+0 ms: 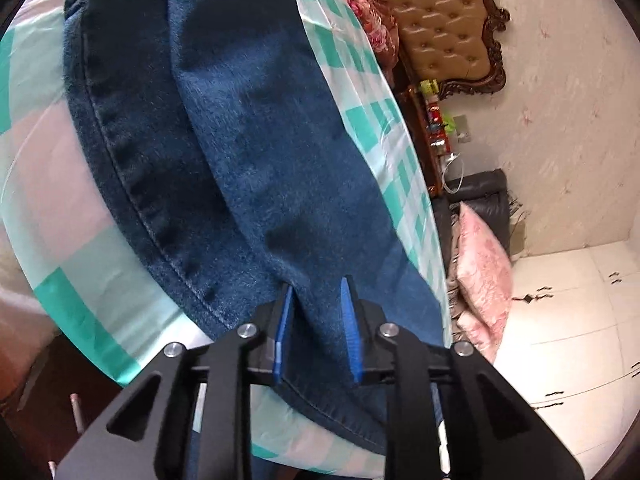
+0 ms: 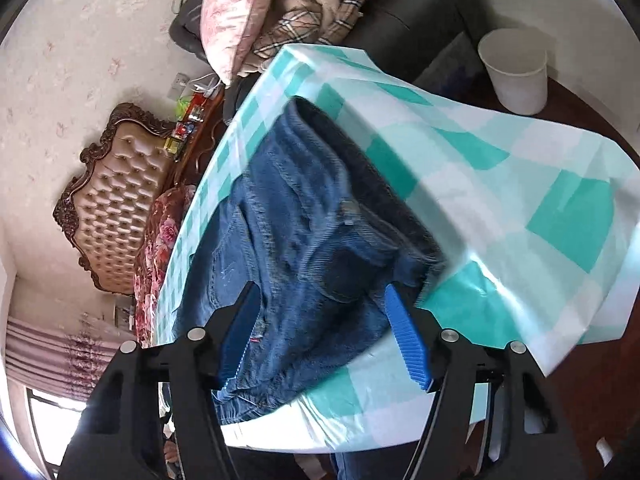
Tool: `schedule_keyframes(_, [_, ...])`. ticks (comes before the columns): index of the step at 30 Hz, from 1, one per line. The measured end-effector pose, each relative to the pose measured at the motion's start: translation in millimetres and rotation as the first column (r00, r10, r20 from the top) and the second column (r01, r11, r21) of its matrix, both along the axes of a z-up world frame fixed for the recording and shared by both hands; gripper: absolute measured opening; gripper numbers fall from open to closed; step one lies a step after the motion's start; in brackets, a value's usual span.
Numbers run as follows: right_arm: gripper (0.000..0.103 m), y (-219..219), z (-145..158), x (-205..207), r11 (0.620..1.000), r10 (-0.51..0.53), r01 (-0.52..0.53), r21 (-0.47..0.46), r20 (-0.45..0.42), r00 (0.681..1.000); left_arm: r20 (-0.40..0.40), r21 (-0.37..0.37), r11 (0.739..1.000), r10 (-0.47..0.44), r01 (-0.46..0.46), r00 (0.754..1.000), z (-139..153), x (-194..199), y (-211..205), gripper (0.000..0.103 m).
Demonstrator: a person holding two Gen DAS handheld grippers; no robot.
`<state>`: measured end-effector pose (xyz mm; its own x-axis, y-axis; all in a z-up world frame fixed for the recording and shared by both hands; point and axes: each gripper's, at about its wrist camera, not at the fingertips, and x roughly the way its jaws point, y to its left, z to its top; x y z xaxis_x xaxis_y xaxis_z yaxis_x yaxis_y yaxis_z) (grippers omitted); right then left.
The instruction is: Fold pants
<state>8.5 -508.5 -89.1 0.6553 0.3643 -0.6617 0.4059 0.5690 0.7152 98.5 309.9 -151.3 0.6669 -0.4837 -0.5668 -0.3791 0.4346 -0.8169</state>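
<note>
Dark blue jeans [image 1: 248, 152] lie folded lengthwise on a table under a teal-and-white checked cloth [image 1: 80, 264]. In the left wrist view the leg ends run toward me and the hem passes under my left gripper [image 1: 317, 284]. Its blue pads stand a little apart, with a ridge of denim between them and no clear pinch. In the right wrist view the waist end of the jeans [image 2: 304, 220] is bunched at the near table edge. My right gripper [image 2: 320, 288] hangs over it with its pads wide apart, astride the denim and not gripping it.
The checked cloth [image 2: 520, 184] drapes over the table edges. A white bin [image 2: 514, 72] stands at the far right beside a dark sofa [image 2: 400, 12] piled with a pink pillow [image 2: 228, 12]. A tufted headboard [image 1: 440, 20] and a cluttered bedside table [image 1: 434, 128] lie beyond.
</note>
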Motion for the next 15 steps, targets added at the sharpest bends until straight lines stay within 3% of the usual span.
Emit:
schedule_keyframes(4, [0.064,11.7,-1.5,15.3,0.997,-0.004,0.002,-0.072,-0.034,0.999,0.014,-0.039,0.999,0.022,-0.021,1.000,-1.5,0.8,8.3,0.030])
schedule_keyframes(6, [0.051,14.6,-6.6,20.6,0.994,-0.025,0.017,-0.108,-0.077,0.997,0.012,-0.049,0.999,0.022,-0.022,1.000,-4.7,5.0,10.2,0.029])
schedule_keyframes(7, [0.032,15.7,-6.9,21.9,0.989,-0.039,0.024,-0.143,-0.099,0.994,0.004,-0.058,0.998,0.021,-0.020,1.000,-7.5,8.6,10.8,0.027])
schedule_keyframes(8, [0.017,15.6,-7.3,21.4,0.989,-0.038,0.023,-0.149,-0.102,0.994,-0.002,-0.057,0.998,0.018,-0.018,1.000,-7.8,11.9,12.0,0.010])
schedule_keyframes(9, [0.012,15.4,-4.9,22.4,0.991,-0.035,0.023,-0.132,-0.090,0.995,-0.006,-0.042,0.999,0.015,-0.015,1.000,-5.6,13.9,13.4,0.000])
schedule_keyframes(13, [0.010,12.4,43.9,17.4,0.993,-0.021,0.020,-0.114,-0.008,1.000,-0.021,0.030,0.999,0.028,-0.028,0.999,35.2,7.0,16.8,0.001])
schedule_keyframes(15, [0.010,14.9,58.6,11.1,0.981,-0.013,0.011,-0.194,-0.009,1.000,-0.029,0.076,0.996,0.036,-0.034,0.999,48.4,-7.3,15.3,0.001])
